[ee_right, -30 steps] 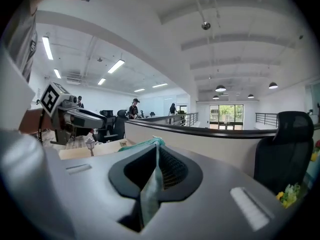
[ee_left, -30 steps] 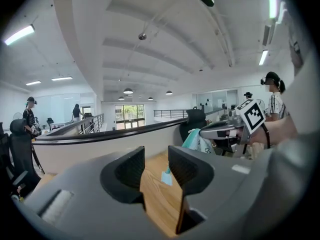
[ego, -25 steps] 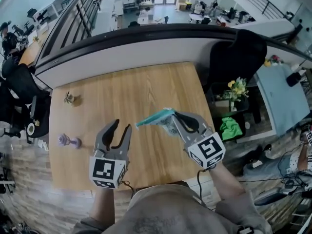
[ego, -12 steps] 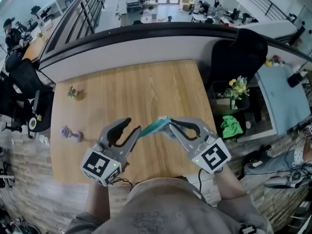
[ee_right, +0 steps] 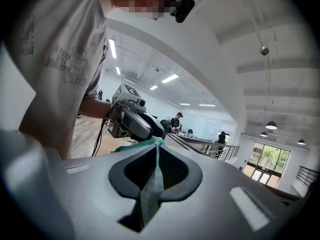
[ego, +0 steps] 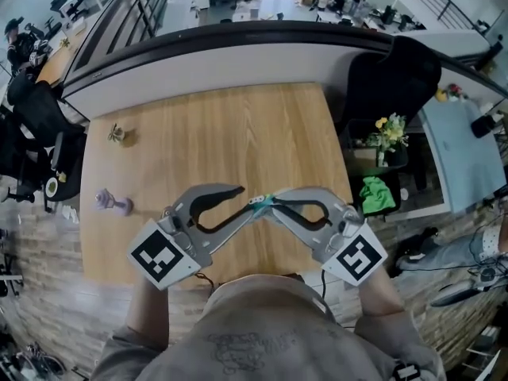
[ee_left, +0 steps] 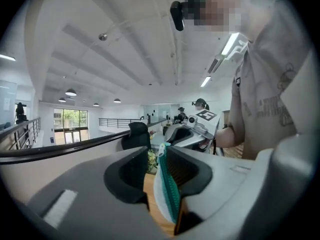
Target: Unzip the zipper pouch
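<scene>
Teal pouch (ee_left: 167, 194), edge-on (clamped both ends).

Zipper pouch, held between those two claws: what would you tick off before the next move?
1. Right gripper gripping the zipper pouch: ok. Fabric is pinched between its shut jaws in the right gripper view.
2. Left gripper gripping the pouch: ok. The teal edge is clamped at its jaw tips.
3. One gripper on the zipper pull: cannot tell. No pull shows in any view.
4. How far the zipper is open: cannot tell. Too little of the pouch is visible.
5. Room to pull apart: ok. The purple object sits on the table far off to the left of both grippers.
</scene>
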{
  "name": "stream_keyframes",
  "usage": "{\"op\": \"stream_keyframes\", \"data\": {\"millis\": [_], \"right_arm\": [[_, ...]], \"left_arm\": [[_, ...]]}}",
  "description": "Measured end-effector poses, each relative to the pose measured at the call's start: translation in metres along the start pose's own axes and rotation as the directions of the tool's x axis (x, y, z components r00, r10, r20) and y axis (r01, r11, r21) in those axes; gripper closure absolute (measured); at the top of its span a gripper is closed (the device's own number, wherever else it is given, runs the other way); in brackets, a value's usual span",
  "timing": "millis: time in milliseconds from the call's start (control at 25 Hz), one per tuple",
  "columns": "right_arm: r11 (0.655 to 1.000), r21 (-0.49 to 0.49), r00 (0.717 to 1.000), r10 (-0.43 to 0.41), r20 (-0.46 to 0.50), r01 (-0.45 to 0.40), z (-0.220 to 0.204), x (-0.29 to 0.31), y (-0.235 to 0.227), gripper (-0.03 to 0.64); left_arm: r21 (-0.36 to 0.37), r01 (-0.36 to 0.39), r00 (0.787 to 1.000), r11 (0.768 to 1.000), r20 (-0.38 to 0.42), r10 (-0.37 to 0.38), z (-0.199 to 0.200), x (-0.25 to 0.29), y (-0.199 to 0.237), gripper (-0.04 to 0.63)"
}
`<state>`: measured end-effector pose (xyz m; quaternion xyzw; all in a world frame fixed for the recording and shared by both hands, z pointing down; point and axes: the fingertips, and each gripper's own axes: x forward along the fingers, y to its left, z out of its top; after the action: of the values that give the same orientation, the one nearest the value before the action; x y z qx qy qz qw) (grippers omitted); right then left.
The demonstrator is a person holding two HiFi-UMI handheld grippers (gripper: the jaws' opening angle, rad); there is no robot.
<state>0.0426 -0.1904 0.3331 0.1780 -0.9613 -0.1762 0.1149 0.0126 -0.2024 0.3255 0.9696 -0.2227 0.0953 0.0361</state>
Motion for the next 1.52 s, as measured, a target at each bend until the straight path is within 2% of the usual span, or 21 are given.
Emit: {"op": "stream_keyframes", "data": {"millis": [120, 360, 520, 680, 760, 840, 1000, 1080, 1240, 1400, 1520], "right_arm": [[1.000, -0.023, 1.000, 0.015, -0.009, -0.015, -0.001, -0.003, 0.005, 0.591], [0.994, -0.078, 0.997, 0.074, -0.025, -0.075, -0.002, -0.014, 0.016, 0.591], [0.994, -0.080, 0.997, 0.080, -0.019, -0.081, -0.002, -0.016, 0.018, 0.592], [0.998, -0.024, 0.998, 0.057, -0.031, -0.058, -0.008, -0.015, 0.012, 0.592], [0.998, 0.054, 0.998, 0.041, -0.042, -0.039, -0.015, -0.015, 0.007, 0.595], [0.987, 0.164, 0.997, 0.017, -0.073, -0.005, -0.025, -0.016, 0.002, 0.597], [0.959, 0.276, 0.993, -0.042, -0.111, 0.072, -0.036, -0.016, -0.012, 0.598], [0.948, 0.299, 0.991, -0.079, -0.109, 0.108, -0.038, -0.018, -0.022, 0.598], [0.941, 0.291, 0.981, -0.139, -0.136, 0.174, -0.044, -0.023, -0.039, 0.598], [0.919, 0.302, 0.964, -0.216, -0.153, 0.254, -0.052, -0.035, -0.061, 0.598], [0.884, 0.333, 0.943, -0.287, -0.167, 0.328, -0.060, -0.046, -0.080, 0.598]], "left_arm": [[-0.021, 0.034, 0.999, 0.999, -0.007, -0.034, -0.004, 0.002, -0.009, 0.542], [-0.087, 0.131, 0.991, 0.988, -0.016, -0.133, -0.009, 0.006, -0.026, 0.541], [-0.049, 0.165, 0.986, 0.985, -0.008, -0.166, -0.015, 0.007, -0.028, 0.552], [-0.055, 0.110, 0.993, 0.992, -0.043, -0.113, -0.019, 0.012, -0.026, 0.561], [-0.062, 0.064, 0.994, 0.996, -0.082, -0.069, -0.022, 0.015, -0.025, 0.589], [-0.043, 0.044, 0.994, 0.998, -0.100, -0.048, -0.025, 0.018, -0.025, 0.589], [0.093, 0.004, 0.988, 0.996, -0.151, 0.010, -0.034, 0.020, -0.020, 0.591], [0.122, -0.010, 0.985, 0.992, -0.172, 0.032, -0.040, 0.020, -0.019, 0.589], [0.127, -0.030, 0.980, 0.991, -0.193, 0.054, -0.048, 0.014, -0.016, 0.589], [0.109, -0.064, 0.975, 0.992, -0.206, 0.086, -0.055, 0.003, -0.010, 0.589], [0.094, -0.093, 0.970, 0.991, -0.216, 0.112, -0.063, -0.007, -0.003, 0.591]]}}
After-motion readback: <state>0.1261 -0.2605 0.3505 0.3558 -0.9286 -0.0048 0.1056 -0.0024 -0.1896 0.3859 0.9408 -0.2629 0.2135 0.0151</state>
